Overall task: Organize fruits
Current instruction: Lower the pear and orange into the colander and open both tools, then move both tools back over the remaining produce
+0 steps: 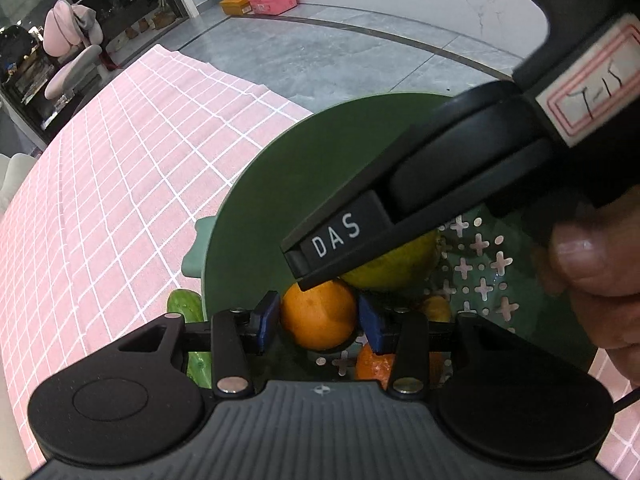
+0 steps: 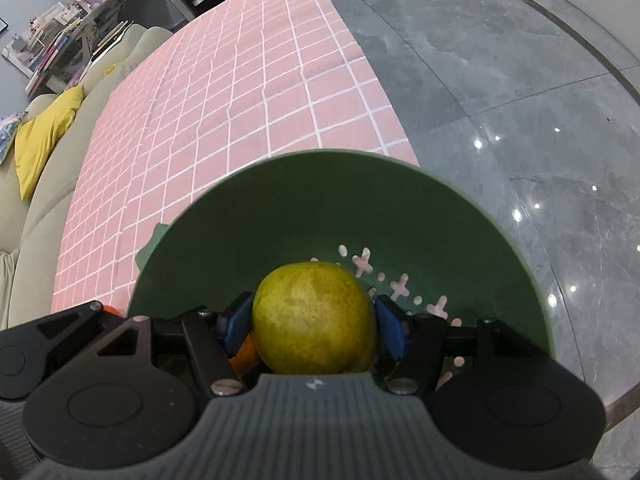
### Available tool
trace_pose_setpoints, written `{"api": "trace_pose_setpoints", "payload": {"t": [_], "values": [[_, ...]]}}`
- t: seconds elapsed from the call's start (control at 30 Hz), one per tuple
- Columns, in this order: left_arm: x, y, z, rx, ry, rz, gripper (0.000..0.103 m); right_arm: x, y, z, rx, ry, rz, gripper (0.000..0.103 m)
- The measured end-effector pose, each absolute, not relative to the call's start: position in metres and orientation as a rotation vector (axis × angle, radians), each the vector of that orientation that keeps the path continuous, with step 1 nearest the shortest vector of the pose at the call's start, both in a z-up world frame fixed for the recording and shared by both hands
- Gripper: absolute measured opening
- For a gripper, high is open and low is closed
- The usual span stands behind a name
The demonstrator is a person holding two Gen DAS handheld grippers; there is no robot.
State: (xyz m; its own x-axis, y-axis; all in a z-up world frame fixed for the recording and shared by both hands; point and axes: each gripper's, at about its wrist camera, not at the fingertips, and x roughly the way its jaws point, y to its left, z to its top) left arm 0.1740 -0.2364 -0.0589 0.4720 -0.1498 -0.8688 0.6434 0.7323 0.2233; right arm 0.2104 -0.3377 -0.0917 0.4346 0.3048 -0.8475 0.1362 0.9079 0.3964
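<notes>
An orange (image 1: 318, 314) is seen nearest the left wrist camera, set between the blue pads (image 1: 267, 322) of the left gripper (image 1: 320, 322); a slight gap shows at each side, so the jaws are judged loosened about it rather than pressing, and no earlier view is given to say more. In the right wrist view a yellow-green fruit (image 2: 314, 318) is clamped between the pads of the right gripper (image 2: 314, 326), both pads touching its flanks. Both fruits are placed over the green colander (image 2: 360, 208), inside its rim; a second orange (image 1: 374, 364) and a small yellow fruit (image 1: 436, 308) lie on its perforated floor, while a cucumber (image 1: 186, 306) is left outside, just beside the wall on the pink checked cloth (image 1: 120, 200).

The step in hand is judged to be the setting down of both fruits; it would be done well if each were lowered until rested on the floor or on fruit below, then released fully; a rolling orange is to be expected.

The right gripper's body crosses close above the left one; withdrawal is best made one at a time, straight upward; the colander stands near the cloth's edge, with grey floor (image 2: 500, 80) beyond, so sideways nudges are to be avoided.
</notes>
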Motion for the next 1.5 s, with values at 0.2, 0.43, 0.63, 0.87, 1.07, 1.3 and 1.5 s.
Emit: {"api": "trace_pose_setpoints", "payload": {"t": [0.2, 0.43, 0.63, 0.87, 1.07, 1.3, 1.5], "values": [[0.173, -0.235, -0.058, 0.59, 0.968, -0.518, 0.055, 0.211, -0.338, -0.092, 0.458, 1.139, 0.103, 0.063], [0.172, -0.229, -0.041, 0.548, 0.932, -0.53, 0.08, 0.209, -0.343, -0.08, 0.477, 1.118, 0.105, 0.067], [0.167, -0.217, -0.011, 0.5, 0.88, -0.494, 0.084, 0.202, -0.355, -0.056, 0.56, 1.019, 0.131, 0.071], [0.141, -0.18, 0.022, 0.395, 0.839, -0.436, 0.084, 0.187, -0.37, -0.018, 0.623, 0.878, 0.163, 0.074], [0.111, -0.131, 0.038, 0.322, 0.846, -0.335, 0.084, 0.167, -0.366, 0.002, 0.586, 0.828, 0.184, 0.074], [0.07, -0.068, 0.054, 0.131, 0.856, -0.217, 0.084, 0.129, -0.347, 0.015, 0.508, 0.808, 0.217, 0.074], [0.03, -0.03, 0.052, 0.043, 0.853, -0.17, 0.084, 0.078, -0.312, 0.018, 0.382, 0.8, 0.235, 0.074]]}}
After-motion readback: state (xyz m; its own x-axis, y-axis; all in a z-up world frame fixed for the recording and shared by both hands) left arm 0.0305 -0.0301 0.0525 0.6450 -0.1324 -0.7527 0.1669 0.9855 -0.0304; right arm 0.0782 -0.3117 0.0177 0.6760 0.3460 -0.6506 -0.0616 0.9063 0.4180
